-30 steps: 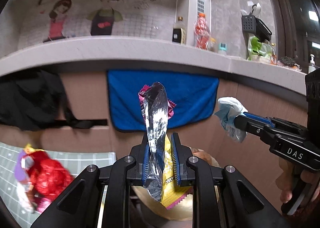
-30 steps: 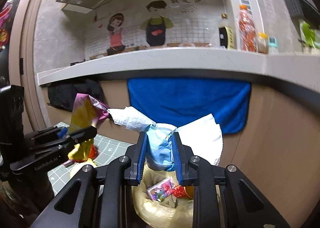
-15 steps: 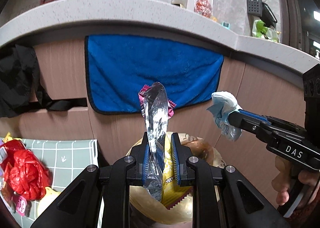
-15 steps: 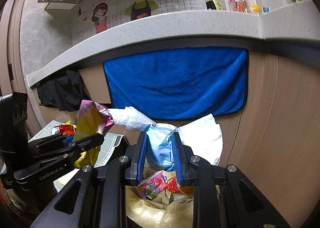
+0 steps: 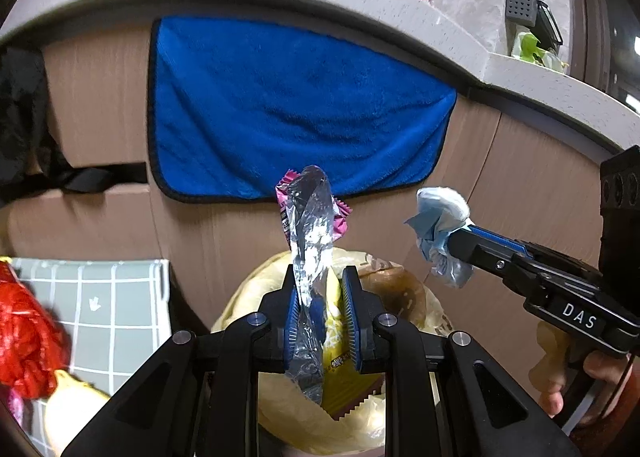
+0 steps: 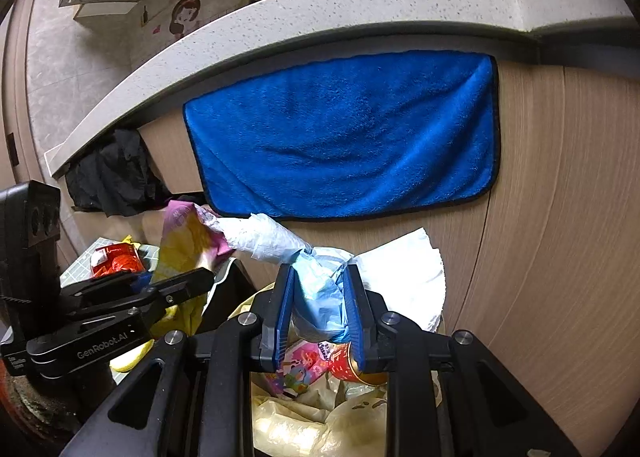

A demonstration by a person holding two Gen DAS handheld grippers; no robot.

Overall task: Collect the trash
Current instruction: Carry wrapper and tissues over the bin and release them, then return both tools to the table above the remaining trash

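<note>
Over the lined bin [image 5: 408, 297], the left gripper [image 5: 320, 317] is clamped on a light, crinkly snack wrapper [image 5: 310, 225], and the right gripper [image 6: 320, 313] is pinching soft wadded tissue [image 6: 320, 289]. Both look flimsy, best held mid-body.

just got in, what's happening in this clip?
A person is collecting trash with two handheld grippers. The left gripper is shut on a crinkled silver-and-yellow snack wrapper; the right gripper is shut on a crumpled pale blue and white tissue wad. Both hover over a bin lined with a yellowish plastic bag, which already holds colourful packets. Nothing is released yet.
</note>
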